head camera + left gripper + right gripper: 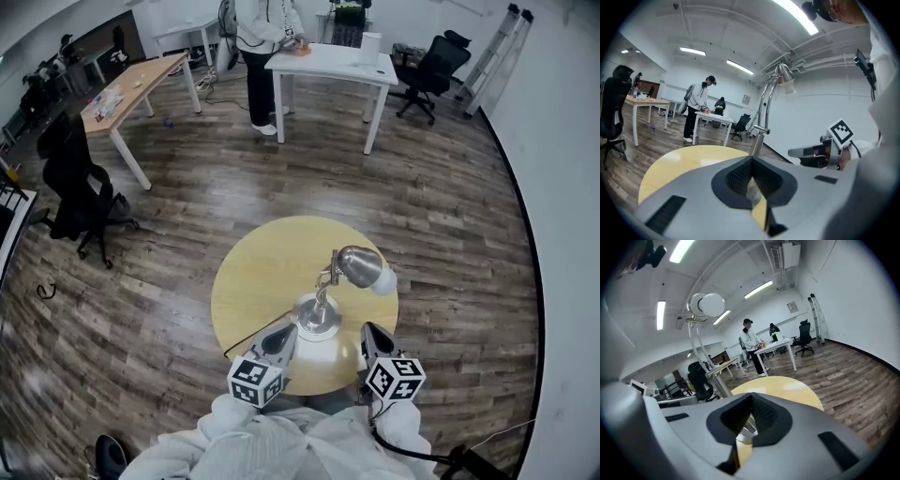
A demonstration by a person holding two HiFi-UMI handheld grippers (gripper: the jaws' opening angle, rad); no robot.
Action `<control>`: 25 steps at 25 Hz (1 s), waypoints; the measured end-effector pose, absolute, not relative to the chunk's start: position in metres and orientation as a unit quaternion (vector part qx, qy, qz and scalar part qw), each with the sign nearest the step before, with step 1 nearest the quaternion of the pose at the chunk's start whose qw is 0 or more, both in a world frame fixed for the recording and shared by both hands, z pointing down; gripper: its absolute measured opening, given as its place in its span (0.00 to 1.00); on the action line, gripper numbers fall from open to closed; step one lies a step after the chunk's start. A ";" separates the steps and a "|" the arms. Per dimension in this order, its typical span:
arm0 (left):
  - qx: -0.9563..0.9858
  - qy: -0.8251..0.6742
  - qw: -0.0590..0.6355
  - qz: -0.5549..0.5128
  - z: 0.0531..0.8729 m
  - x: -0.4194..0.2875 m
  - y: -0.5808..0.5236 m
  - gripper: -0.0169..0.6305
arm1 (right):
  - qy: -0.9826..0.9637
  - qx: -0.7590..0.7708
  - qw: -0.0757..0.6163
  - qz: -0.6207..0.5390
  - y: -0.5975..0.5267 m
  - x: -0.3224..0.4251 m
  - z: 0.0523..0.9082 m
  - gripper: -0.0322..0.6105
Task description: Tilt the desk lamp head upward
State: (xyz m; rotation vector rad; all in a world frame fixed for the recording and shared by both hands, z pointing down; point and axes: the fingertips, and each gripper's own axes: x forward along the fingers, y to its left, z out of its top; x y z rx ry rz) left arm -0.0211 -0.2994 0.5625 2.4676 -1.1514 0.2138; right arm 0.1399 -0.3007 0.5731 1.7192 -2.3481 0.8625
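A silver desk lamp stands on the round yellow table (253,272), with its base (317,319) near the front edge. Its head (359,266) points right and down, showing a white bulb (384,282). My left gripper (286,335) sits just left of the base with its jaws shut and nothing between them. My right gripper (371,331) is just right of the base, below the head, also shut and empty. Neither touches the lamp. In the left gripper view the lamp head (784,74) rises above the closed jaws (751,160). The right gripper view shows the head (706,304) up left of the closed jaws (751,395).
A white desk (330,64) with a person (264,37) beside it stands at the back. A wooden desk (131,86) and a black office chair (80,183) are at the left, and another chair (433,67) is at the back right. A dark cable (246,339) leaves the lamp over the table's front edge.
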 end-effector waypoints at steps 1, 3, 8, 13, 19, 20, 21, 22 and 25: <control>0.887 -0.403 0.213 0.077 0.563 -0.019 -0.295 0.03 | -0.777 0.562 0.058 0.279 -0.299 0.133 0.572 0.07; 0.894 -0.377 0.233 0.070 0.562 -0.014 -0.286 0.03 | -0.779 0.560 0.060 0.276 -0.293 0.128 0.571 0.07; 0.897 -0.360 0.253 0.044 0.547 -0.016 -0.282 0.03 | -0.781 0.565 0.037 0.263 -0.283 0.132 0.553 0.07; 0.893 -0.378 0.246 0.012 0.528 -0.020 -0.275 0.03 | -0.786 0.572 0.031 0.235 -0.263 0.144 0.535 0.07; 0.887 -0.387 0.253 0.023 0.531 -0.015 -0.224 0.03 | -0.800 0.555 0.049 0.223 -0.211 0.139 0.533 0.07; 0.884 -0.390 0.257 0.026 0.535 -0.012 -0.209 0.03 | -0.801 0.553 0.051 0.227 -0.197 0.141 0.538 0.07; 0.881 -0.394 0.259 0.028 0.539 -0.007 -0.194 0.03 | -0.801 0.550 0.050 0.233 -0.183 0.144 0.543 0.07; 0.879 -0.399 0.259 0.031 0.542 -0.002 -0.178 0.03 | -0.800 0.548 0.047 0.239 -0.169 0.146 0.549 0.07; 0.874 -0.412 0.253 0.047 0.548 0.011 -0.130 0.03 | -0.797 0.546 0.046 0.254 -0.128 0.153 0.562 0.07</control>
